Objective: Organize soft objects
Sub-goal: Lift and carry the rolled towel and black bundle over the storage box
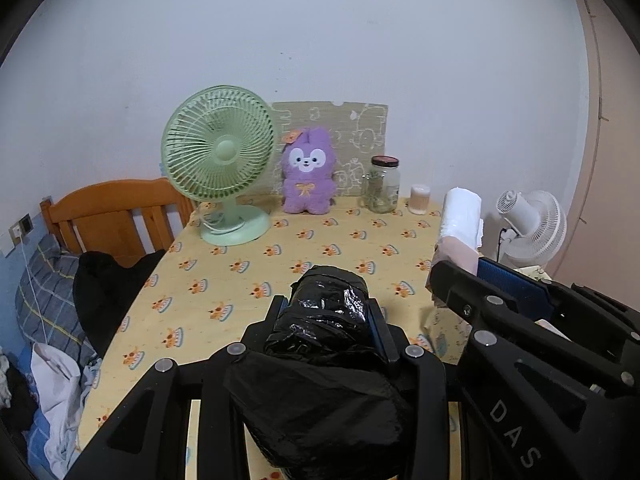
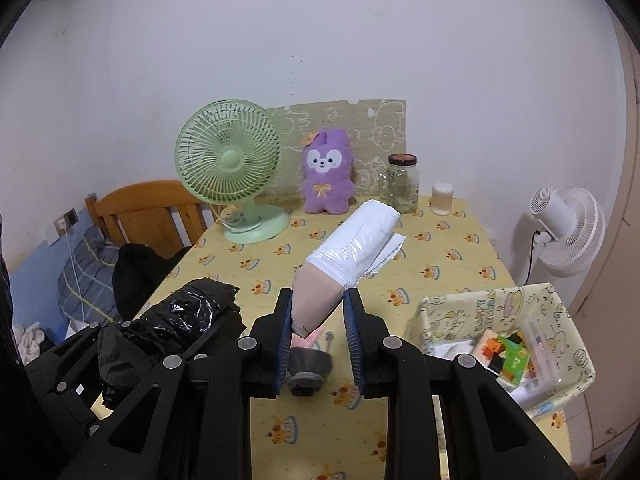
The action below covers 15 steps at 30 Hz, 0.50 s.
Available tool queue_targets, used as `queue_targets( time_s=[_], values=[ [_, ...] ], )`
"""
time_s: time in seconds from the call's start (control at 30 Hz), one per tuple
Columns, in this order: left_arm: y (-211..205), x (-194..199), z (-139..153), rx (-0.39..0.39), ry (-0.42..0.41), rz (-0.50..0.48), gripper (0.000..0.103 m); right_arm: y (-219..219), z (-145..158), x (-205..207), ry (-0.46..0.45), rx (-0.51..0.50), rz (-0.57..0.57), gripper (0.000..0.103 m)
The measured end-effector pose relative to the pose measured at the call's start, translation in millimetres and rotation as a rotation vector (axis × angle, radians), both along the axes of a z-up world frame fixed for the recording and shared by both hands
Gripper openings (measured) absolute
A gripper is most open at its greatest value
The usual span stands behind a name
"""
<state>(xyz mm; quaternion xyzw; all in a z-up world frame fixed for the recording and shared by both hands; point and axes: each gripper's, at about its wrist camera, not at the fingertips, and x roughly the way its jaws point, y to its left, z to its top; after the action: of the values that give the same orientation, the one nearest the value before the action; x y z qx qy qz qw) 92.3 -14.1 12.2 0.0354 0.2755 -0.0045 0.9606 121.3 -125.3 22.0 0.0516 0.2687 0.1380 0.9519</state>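
Left wrist view: the left gripper (image 1: 329, 312) is clamped on a black bag roll (image 1: 328, 316). The roll is held above the table (image 1: 224, 280), near its front edge, and its long axis runs straight ahead along the fingers toward the far edge. The right gripper (image 1: 476, 280) is seen just to the right, carrying a white bag roll (image 1: 460, 216) upright.

Right wrist view: the right gripper (image 2: 318, 320) is closed on the beige lower end of the white bag roll (image 2: 356, 244), whose long axis tilts forward and to the right. A patterned fabric basket (image 2: 560, 312), partly filled, stands at the table's front right corner, right of the jaws. The right hand is judged nearer to it; the black bag roll (image 2: 176, 320) would have to cross over. A small grey object (image 2: 308, 364) lies on the cloth under the jaws; its nature cannot be told.
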Motion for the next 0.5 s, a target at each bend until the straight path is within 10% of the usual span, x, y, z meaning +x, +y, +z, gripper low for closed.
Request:
queue_targets(
  time_s=[0.5],
  values=[
    [-52.2,17.2,-5.4,-0.018,0.021,-0.071,0.038,-53.7,-2.0,9.6,-0.003,-0.005,-0.065,0.028]
  ],
)
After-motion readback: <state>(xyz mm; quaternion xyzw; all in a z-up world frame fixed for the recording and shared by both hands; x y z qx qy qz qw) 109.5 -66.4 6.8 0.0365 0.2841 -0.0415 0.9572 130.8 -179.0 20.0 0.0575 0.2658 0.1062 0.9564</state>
